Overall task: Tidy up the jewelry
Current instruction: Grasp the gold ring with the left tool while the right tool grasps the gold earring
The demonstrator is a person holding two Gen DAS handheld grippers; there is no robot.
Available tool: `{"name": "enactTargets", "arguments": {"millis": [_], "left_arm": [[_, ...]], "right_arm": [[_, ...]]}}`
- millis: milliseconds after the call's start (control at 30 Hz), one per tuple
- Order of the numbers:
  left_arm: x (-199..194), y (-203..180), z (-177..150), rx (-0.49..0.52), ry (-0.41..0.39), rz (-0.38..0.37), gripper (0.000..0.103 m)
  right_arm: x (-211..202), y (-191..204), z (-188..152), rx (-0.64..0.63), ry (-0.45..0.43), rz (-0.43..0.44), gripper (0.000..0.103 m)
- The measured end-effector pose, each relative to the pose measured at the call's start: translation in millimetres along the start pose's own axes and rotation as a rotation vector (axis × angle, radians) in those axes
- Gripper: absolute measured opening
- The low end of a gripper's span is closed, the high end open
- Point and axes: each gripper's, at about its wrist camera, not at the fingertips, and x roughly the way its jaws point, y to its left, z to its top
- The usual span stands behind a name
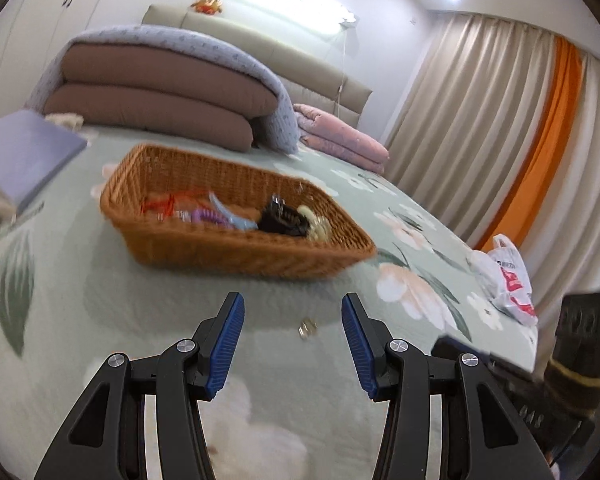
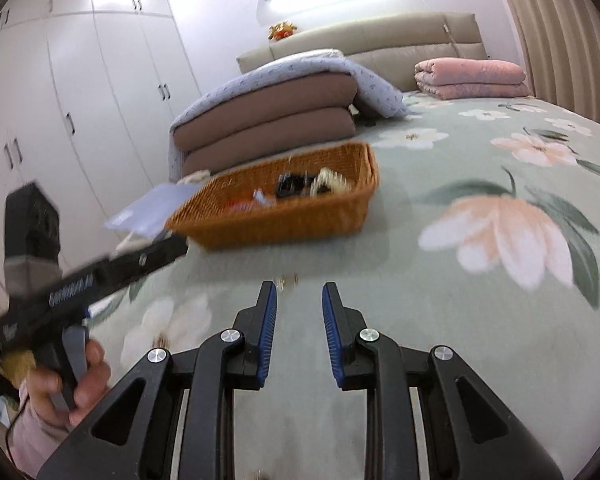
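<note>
Seemingly midway | wicker basket (image 1: 204, 240) already holds several pieces, red cord left, black clip right | gold jewelry (image 1: 307, 327) loose on floral bedspread (image 1: 100, 312), just ahead between left gripper (image 1: 293, 334) tips, jaws apart, empty | right gripper (image 2: 299, 316) narrowly parted, empty

A home bedroom: a bed (image 2: 480, 264) with a floral cover, folded quilts (image 1: 160, 92) against a padded headboard (image 2: 380, 34), white wardrobes (image 2: 80, 92) and pleated curtains (image 1: 480, 128).
</note>
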Motion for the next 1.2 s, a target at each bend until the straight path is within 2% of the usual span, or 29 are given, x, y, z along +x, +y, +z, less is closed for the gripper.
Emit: {"name": "enactTargets", "arguments": {"millis": [133,200,467,533,700,800,833,967,1067,1167,1200], "left_arm": [[-8.7,-12.5,-14.6,0.015,-0.006,0.038,0.052],[-12.0,-20.7,-21.1,0.043,-0.012,0.049,0.052],[4.7,-19.9,-28.9,0.063,0.052,0.078,0.052],[7.1,-23.0,-30.1,0.079,0.062,0.084,0.052],[24.1,-26.5,-26.6,0.092,0.136,0.093,0.052],[49.2,-23.9,-25.9,0.087,0.262,0.082,0.052],[53.8,-23.5,-26.6,0.087,0.278,0.088,0.052],[61.2,-32.5,-21.2,0.119,0.275,0.066,0.052],[73.6,-43.1,-12.8,0.166,0.264,0.083,0.052],[93.7,-46.1,-7.4,0.185,0.294,0.095,0.052],[101.0,-47.0,-7.5,0.191,0.315,0.091,0.048]], "right_arm": [[-22.7,7.9,-26.2,-0.028,0.022,0.020,0.028],[-35.3,11.7,-39.7,-0.041,0.031,0.037,0.035],[-51.2,31.6,-76.3,-0.108,0.087,0.060,0.035],[-50.3,35.8,-83.2,-0.128,0.089,0.034,0.035],[-37.7,33.7,-90.6,-0.125,0.116,0.003,0.035],[-32.6,35.6,-95.1,-0.142,0.107,-0.026,0.035],[-32.5,38.6,-95.9,-0.161,0.098,-0.042,0.035],[-31.0,44.1,-97.4,-0.194,0.083,-0.068,0.035],[-29.3,42.6,-95.3,-0.186,0.080,-0.065,0.035],[-27.8,41.5,-94.5,-0.184,0.079,-0.063,0.035],[-27.7,41.4,-94.2,-0.184,0.078,-0.063,0.035]]}}
